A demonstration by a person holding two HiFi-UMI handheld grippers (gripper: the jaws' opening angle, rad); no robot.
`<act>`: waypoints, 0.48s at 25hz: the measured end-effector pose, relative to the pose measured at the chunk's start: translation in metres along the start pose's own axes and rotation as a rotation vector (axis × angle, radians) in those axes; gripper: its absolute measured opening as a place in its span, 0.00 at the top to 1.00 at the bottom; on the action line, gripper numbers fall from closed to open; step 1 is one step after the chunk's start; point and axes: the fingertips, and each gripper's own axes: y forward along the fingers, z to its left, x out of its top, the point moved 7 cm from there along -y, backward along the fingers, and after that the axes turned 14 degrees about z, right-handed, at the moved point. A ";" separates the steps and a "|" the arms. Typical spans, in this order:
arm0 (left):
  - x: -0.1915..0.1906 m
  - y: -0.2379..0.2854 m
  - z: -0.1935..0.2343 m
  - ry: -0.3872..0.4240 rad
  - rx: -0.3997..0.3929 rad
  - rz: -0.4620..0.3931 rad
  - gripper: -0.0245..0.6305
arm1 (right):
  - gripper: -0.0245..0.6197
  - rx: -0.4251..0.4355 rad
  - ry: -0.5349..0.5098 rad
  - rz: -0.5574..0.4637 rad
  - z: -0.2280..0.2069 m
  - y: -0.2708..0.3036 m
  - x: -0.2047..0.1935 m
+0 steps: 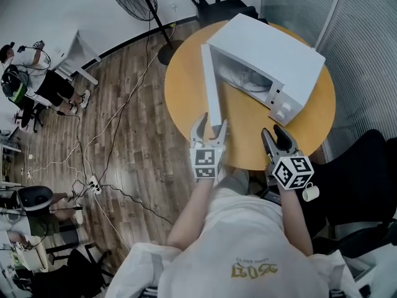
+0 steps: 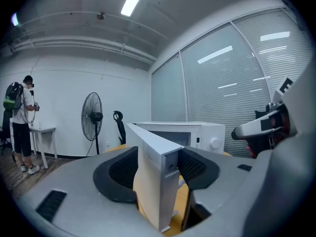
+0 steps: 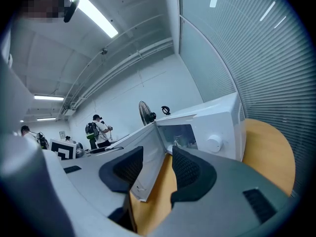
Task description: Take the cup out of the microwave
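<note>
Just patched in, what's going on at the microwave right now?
A person works two handheld grippers at a round table. The microwave stands on it with its door swung wide open. The left gripper has the door's free edge between its jaws; I can't tell whether the pads press on it. The right gripper is open and empty, near the table's edge. No cup is out on the table yet, and what's inside the microwave is too unclear to name.

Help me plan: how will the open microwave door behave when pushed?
The microwave door looks a stiff flat panel, likely swinging whole on its hinge. The microwave only rests on the table, so shoving may slide it.
</note>
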 end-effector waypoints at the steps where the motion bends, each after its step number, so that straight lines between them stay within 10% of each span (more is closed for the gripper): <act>1: 0.000 -0.001 0.002 -0.005 0.003 0.004 0.59 | 0.68 0.002 -0.002 0.002 0.001 0.001 0.001; 12: -0.005 -0.016 0.027 -0.058 0.062 0.018 0.61 | 0.69 0.028 0.005 0.022 0.009 0.013 -0.003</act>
